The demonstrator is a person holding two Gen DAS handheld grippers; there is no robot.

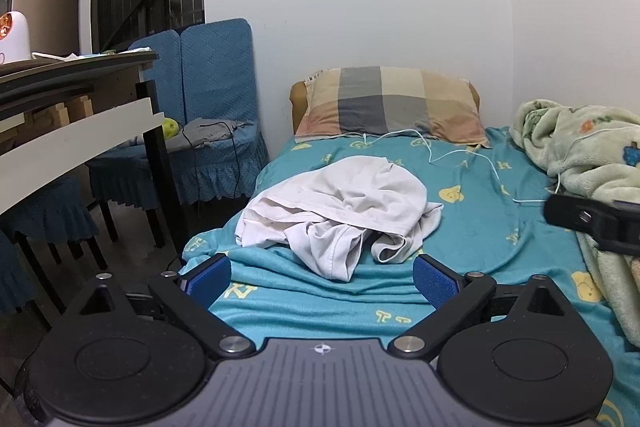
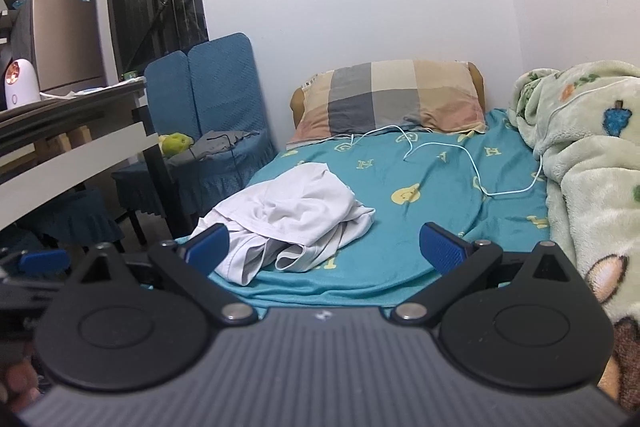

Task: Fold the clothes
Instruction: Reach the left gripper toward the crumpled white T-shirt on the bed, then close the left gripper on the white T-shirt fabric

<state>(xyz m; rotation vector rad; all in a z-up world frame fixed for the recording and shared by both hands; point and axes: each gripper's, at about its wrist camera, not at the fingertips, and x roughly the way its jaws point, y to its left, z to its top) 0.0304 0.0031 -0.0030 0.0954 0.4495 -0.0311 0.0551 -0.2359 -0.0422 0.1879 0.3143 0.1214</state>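
A white garment is lying crumpled in a heap on the bed, on the teal sheet toward its left edge, well short of the pillow. The left tongs and right tongs are both standing wide open, holding nothing, just short of the heap. The cloth is looking light, thin and limp, likely sagging when lifted; a hem or corner at the near edge is appearing the soundest hold. A white cable is trailing nearby.

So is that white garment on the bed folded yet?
No. The white garment lies crumpled in a heap on the teal sheet.
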